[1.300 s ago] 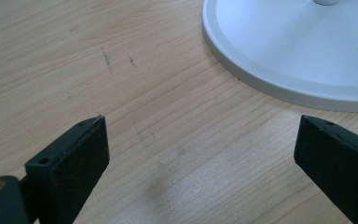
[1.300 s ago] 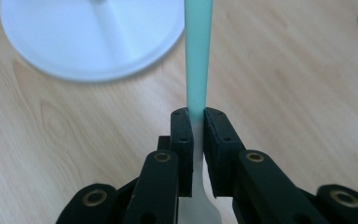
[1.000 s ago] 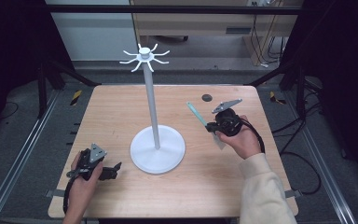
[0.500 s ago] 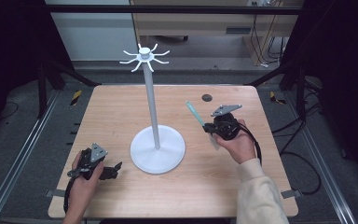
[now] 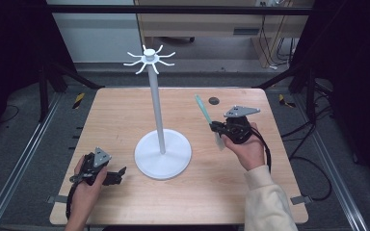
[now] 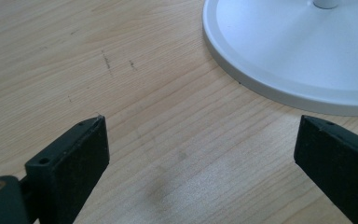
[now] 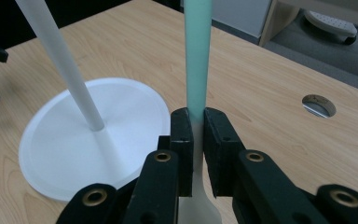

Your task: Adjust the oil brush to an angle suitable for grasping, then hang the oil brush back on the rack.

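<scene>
Wood-grain table [image 5: 125, 120] spans the high view, its light top bare around the edges. At its centre stands the white stand [image 5: 162, 153], a round flat base carrying a thin upright pole that ends in a crown of curved hooks at about 12 o'clock. A small dark hole [image 5: 214, 100] sits in the tabletop toward 1 o'clock from the base.

From 5 o'clock a cream sleeve [image 5: 270, 202] reaches in, the forearm angled up toward the table's right half. Its hand wraps the right gripper [image 5: 217, 128], which is raised off the table at roughly 3 o'clock from the base and points toward the pole. Its jaws are pressed together on the teal-and-white utensil [image 5: 207, 118], pinching it where the teal handle meets the white lower part; the handle slants up toward 11 o'clock, the white end hangs below the jaws. In the right gripper view the handle [image 7: 198, 56] rises straight between the two jaws.

At 7 o'clock a bare hand rests low on the table, holding the left gripper [image 5: 118, 173], aimed at the base and just beside it. Its jaws stand spread wide over bare wood, nothing between them, in the left gripper view [image 6: 200, 158].
</scene>
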{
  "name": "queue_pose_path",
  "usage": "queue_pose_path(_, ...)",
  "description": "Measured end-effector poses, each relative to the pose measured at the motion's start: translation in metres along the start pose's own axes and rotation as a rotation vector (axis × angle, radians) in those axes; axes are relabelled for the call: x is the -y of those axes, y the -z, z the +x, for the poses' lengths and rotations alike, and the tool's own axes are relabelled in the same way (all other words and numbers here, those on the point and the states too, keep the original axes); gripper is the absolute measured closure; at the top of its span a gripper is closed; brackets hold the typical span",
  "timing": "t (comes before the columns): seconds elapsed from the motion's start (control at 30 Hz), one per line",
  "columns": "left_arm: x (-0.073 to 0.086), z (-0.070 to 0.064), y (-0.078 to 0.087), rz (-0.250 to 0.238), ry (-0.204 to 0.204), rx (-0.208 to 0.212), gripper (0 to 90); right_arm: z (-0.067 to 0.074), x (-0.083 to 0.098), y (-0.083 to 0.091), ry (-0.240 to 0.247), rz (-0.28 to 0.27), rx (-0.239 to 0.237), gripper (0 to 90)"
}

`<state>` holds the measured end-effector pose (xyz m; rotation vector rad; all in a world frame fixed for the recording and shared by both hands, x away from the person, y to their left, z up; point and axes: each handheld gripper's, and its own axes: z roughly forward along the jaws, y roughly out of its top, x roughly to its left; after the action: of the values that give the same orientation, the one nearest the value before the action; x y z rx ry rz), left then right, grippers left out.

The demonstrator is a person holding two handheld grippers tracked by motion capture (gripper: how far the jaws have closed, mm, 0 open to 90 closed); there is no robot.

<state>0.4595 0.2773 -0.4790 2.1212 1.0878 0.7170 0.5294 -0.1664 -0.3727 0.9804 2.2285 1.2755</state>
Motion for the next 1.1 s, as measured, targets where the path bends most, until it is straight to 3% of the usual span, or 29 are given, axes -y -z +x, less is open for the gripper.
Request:
queue_pose_path(0.6, -0.001, -0.001, 0.0, -0.002, -0.004, 0.001, 2.8, 0.02, -0.02, 0.024, 0.002, -0.136, -0.021, 82.6)
queue_pose_path(1.1, -0.001, -0.001, 0.0, 0.001, -0.006, -0.001, 2.8, 0.03, -0.029, 0.033, 0.001, -0.198, -0.048, 82.6)
